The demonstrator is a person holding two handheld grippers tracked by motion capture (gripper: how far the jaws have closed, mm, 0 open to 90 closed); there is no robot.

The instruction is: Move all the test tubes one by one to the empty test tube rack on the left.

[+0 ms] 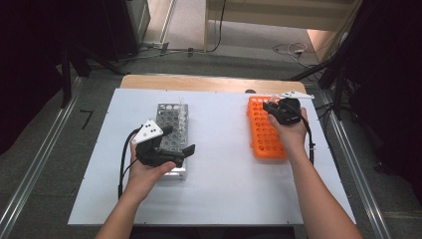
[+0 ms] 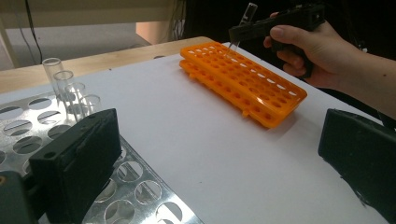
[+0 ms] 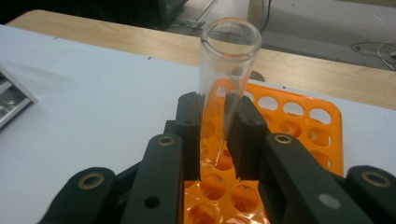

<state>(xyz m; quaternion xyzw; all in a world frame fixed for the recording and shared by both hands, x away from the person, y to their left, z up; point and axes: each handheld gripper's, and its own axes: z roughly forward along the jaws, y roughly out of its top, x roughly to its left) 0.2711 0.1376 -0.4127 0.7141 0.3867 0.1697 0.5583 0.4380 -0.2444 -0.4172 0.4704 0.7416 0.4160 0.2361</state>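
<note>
right claw [image 3: 217, 135] clamped on a clear test tube [image 3: 227, 70], tilted over the far end of the orange rack [image 1: 265, 130]; left claw [image 2: 224, 154] gaping wide, holding nothing, above the metal rack [image 1: 171, 130] on the white surface [image 1: 219, 149]

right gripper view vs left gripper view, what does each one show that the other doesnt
Right gripper view: the right gripper's jaws clamped on a clear test tube, whose tip hangs just above the orange rack's holes.

Left gripper view: the left gripper's jaws standing wide apart with nothing between them, the metal rack and its standing tubes.

Both: the orange rack, held tube, white tabletop.
</note>
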